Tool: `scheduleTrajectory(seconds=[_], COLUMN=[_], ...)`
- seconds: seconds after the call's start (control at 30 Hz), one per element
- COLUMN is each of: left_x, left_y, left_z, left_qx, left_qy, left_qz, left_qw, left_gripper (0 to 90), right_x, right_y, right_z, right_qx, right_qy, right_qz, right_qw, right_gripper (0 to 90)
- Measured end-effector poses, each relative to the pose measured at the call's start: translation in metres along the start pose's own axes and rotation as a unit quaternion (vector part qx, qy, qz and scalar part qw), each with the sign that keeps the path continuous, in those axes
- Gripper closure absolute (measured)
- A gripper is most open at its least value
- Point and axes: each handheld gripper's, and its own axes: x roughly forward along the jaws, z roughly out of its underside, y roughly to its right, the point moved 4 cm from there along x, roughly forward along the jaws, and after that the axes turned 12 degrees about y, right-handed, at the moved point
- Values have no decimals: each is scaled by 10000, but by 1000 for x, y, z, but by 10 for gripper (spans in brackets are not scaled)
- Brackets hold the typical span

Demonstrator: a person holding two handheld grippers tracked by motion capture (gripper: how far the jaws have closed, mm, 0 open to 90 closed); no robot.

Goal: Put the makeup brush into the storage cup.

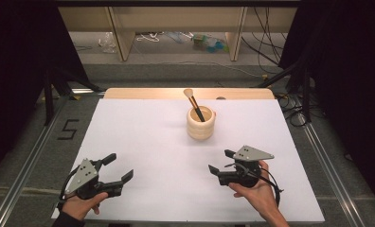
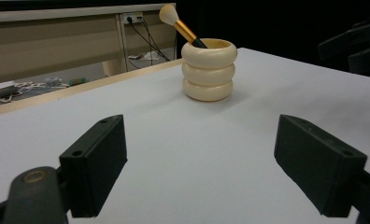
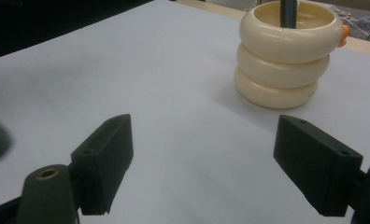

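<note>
On the near left of the bench (image 1: 143,142), the left tool (image 1: 119,167) rests low in the person's left hand (image 1: 81,205), its jaws spread wide and holding nothing. In the left gripper view the two black jaws stand well apart with bare white surface between them, and they look toward the cup (image 2: 209,69) farther off.

The cup, a cream holder shaped like three stacked rings, stands upright on the far middle of the bench, a little right of centre. A brush (image 1: 193,103) sits in it, dark handle down, leaning back and to the left, with its pale bristle tip up.

On the near right, the right tool (image 1: 221,161) sits in the right hand (image 1: 256,191), its jaws also wide and empty, well short of the cup.
</note>
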Motion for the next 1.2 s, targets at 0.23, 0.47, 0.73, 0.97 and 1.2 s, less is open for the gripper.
scheduleTrajectory(seconds=[0.23,0.47,0.73,0.97,1.2], left_x=[0,0,0,0,0], left_y=[0,0,0,0,0], left_z=[0,0,0,0,0], left_qx=[-3,3,3,-1,1], left_qy=[-2,-6,-10,-5,-7], left_qz=[-4,-1,-8,-9,-12], left_qw=[10000,10000,10000,10000,10000], left_gripper=[168,168,168,168,168], right_x=[-4,-8,-14,-20,-23], right_y=[-2,-3,-6,-8,-8], right_z=[4,10,13,14,15], right_qx=[-5,-30,-68,-103,-66], right_qy=[-33,-82,-95,-45,-34], right_qz=[19,35,77,86,128], right_qw=[10000,10000,9999,9999,9999], right_gripper=[207,206,205,205,205])
